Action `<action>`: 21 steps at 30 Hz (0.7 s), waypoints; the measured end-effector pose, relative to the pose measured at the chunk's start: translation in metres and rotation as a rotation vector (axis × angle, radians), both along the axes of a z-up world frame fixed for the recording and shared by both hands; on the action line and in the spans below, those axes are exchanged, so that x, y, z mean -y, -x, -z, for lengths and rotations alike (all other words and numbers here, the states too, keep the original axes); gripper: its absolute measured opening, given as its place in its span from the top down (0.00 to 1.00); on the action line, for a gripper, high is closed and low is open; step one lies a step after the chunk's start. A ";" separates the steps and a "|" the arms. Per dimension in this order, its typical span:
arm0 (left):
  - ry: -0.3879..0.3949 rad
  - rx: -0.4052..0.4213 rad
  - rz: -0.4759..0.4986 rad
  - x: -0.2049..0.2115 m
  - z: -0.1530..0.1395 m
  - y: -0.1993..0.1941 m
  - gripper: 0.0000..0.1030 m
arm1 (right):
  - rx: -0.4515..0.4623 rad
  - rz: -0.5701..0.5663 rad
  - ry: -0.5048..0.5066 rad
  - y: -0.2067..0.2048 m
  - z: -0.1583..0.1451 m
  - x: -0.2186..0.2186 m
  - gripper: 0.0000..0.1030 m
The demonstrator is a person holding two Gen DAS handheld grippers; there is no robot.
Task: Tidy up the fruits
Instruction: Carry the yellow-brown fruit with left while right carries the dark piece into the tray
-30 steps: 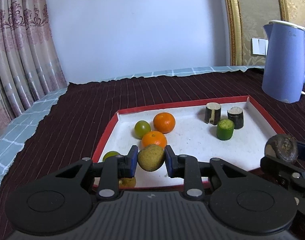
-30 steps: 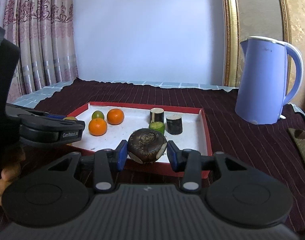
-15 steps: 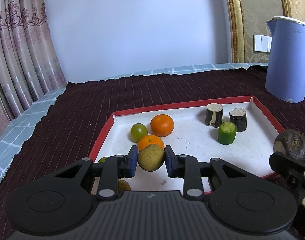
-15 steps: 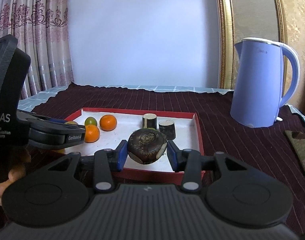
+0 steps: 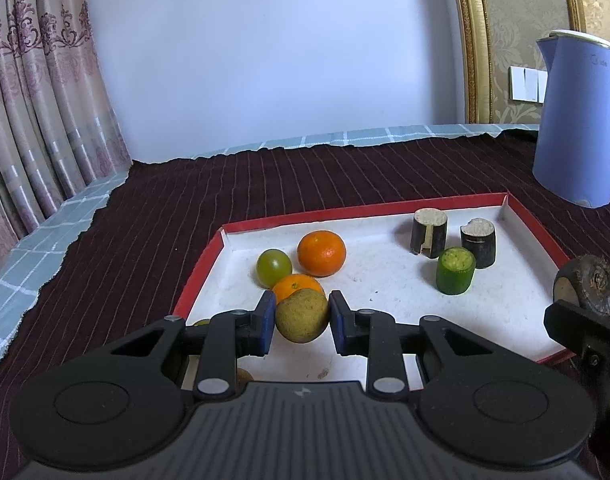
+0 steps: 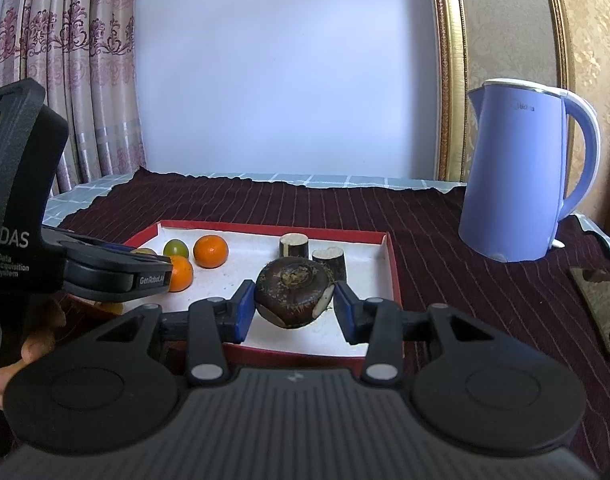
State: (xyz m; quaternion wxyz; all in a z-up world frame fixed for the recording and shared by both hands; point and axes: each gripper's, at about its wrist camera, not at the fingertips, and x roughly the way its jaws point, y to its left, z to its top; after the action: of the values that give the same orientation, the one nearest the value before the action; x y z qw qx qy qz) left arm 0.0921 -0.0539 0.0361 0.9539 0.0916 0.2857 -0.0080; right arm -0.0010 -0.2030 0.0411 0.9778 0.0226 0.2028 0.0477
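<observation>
Readable writing is sparse: the left gripper's body, seen from the right wrist camera, carries "DAS" with small lines reading "Data Acquisition System", and its finger bears "GenRobot.AI". The blue kettle [image 6: 517, 176] has a faint "Midea" mark near its top rim.

The left gripper [image 5: 301, 322] is clenched on a yellow-green fruit [image 5: 302, 315], both blue pads pressed to its sides, held over the near left part of the tray [image 5: 385, 206]. The right gripper [image 6: 293, 306] grasps a dark brown water chestnut [image 6: 293, 292] between its pads, above the tray's near edge; in the left view this fruit shows at 3 o'clock.

On the tray's white floor, at about 11 o'clock from the held yellow-green fruit, sit a green fruit [image 5: 273, 267] and an orange [image 5: 321, 253] just beside each other, with a second orange [image 5: 297, 285] directly behind the held fruit. Toward 1 o'clock stand two dark cane pieces [image 5: 429, 231] [image 5: 477, 242] and a green cane piece [image 5: 455, 271] — close together, upright.

The tray's middle is bare white between the two clusters. Its red rim is low all round; the right rim lies near the kettle, which stands at 2 o'clock on the dark striped cloth [image 5: 265, 184]. The cloth's ragged far edge ends on a pale checked cover [image 5: 345, 138] — the wall follows close behind.
</observation>
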 end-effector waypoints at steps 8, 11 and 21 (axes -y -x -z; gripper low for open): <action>-0.011 -0.006 -0.007 0.005 0.000 -0.012 0.73 | -0.006 0.000 0.002 -0.006 -0.001 0.001 0.61; -0.015 -0.013 -0.010 0.005 0.001 -0.018 0.73 | -0.007 0.002 0.005 -0.010 -0.002 0.002 0.61; -0.034 -0.026 -0.024 0.008 0.002 -0.037 0.73 | -0.015 0.005 0.011 -0.023 -0.003 0.005 0.61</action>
State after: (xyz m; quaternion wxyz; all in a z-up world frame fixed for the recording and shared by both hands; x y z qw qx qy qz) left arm 0.1289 -0.0620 0.0342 0.9485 0.1040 0.2991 0.0071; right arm 0.0223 -0.2080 0.0445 0.9764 0.0181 0.2105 0.0440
